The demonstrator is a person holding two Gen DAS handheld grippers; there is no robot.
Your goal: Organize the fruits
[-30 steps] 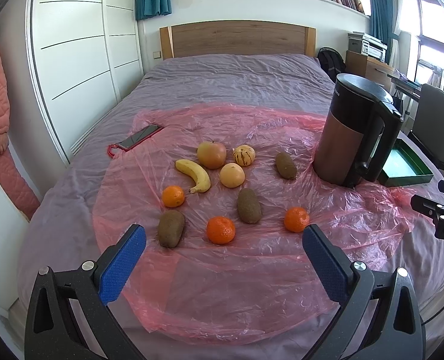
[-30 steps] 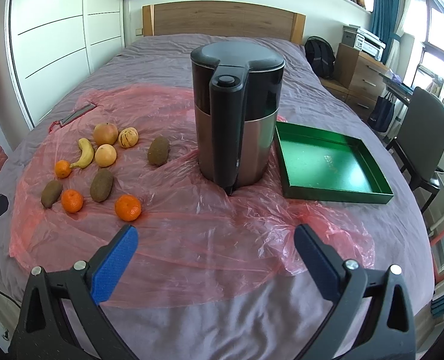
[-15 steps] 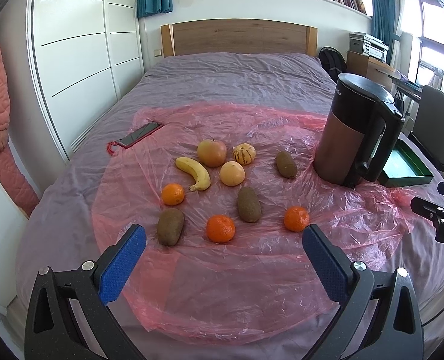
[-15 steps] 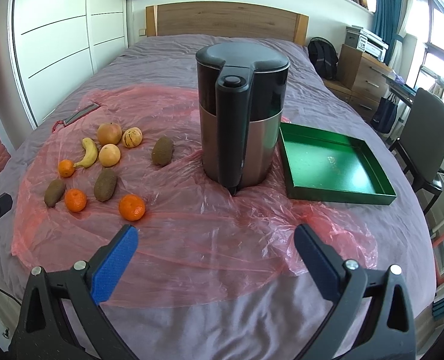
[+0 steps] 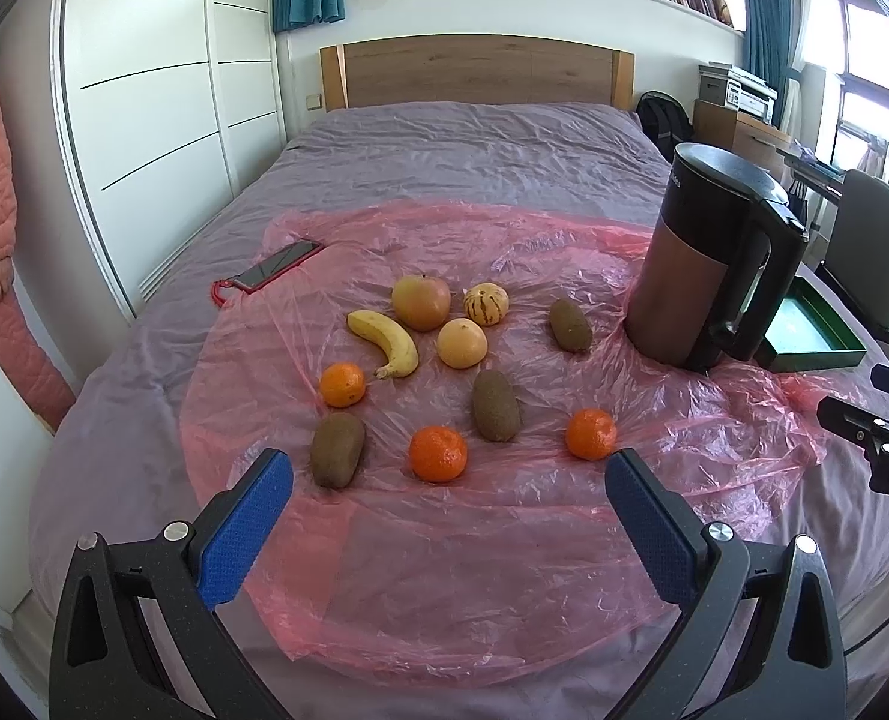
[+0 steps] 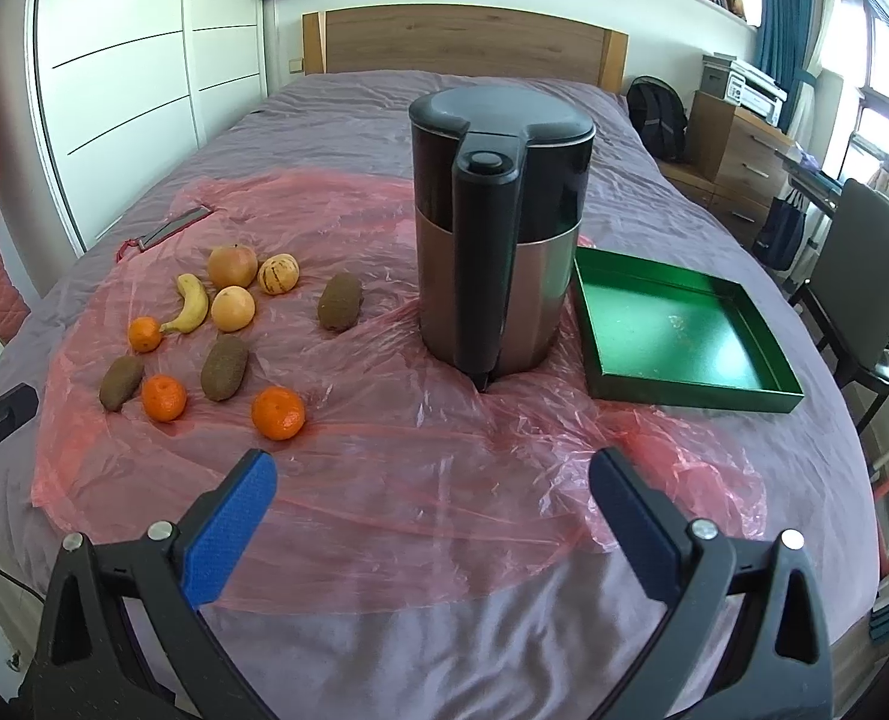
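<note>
No fruit is yet taken; both the left gripper (image 5: 449, 480) and the right gripper (image 6: 432, 483) are held spread and empty; the nearest tangerine (image 5: 437, 453) could be approached next, for the green tray (image 6: 693, 396).

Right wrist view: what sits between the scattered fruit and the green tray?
The kettle stands upright on the pink plastic sheet, between the nearest kiwi and the green tray. Right wrist view shows it best.

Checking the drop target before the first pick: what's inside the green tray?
Nothing visible inside the green tray in the right wrist view: bare floor, no fruit. In the left wrist view the kettle hides most of it.
</note>
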